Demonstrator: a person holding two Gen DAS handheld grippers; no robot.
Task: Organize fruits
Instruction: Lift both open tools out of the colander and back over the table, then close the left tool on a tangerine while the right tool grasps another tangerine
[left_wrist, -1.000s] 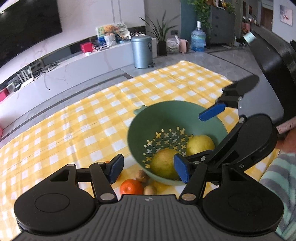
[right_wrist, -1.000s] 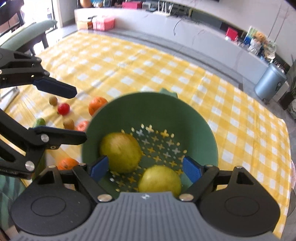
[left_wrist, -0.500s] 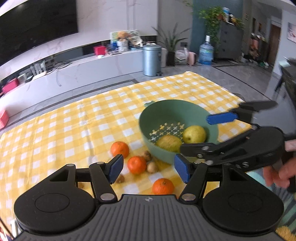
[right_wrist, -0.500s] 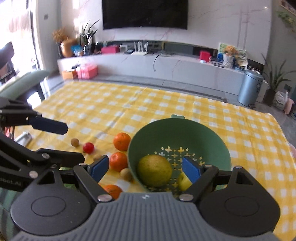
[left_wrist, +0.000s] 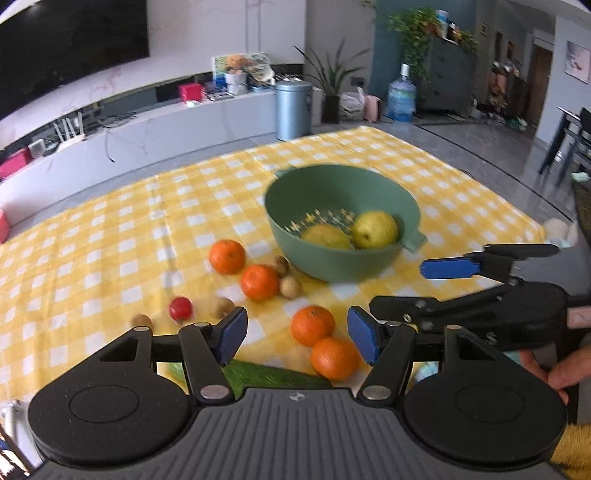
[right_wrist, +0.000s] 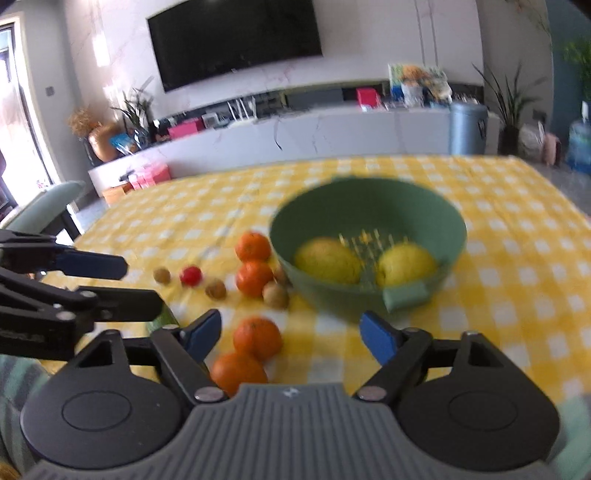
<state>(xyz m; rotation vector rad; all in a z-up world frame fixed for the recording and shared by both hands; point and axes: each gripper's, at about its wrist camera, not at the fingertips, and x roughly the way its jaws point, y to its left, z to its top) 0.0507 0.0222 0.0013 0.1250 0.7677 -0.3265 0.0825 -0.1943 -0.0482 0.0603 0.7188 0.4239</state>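
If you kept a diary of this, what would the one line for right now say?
left gripper: open, empty | right gripper: open, empty, jaws just narrowed | green bowl: two yellow fruits | four oranges loose on cloth

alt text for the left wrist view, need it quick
A green colander holding two yellow-green fruits sits on a yellow checked tablecloth, with four oranges, small brown fruits and a red one scattered in front. The left gripper is open and empty; the right gripper reaches in from the right.
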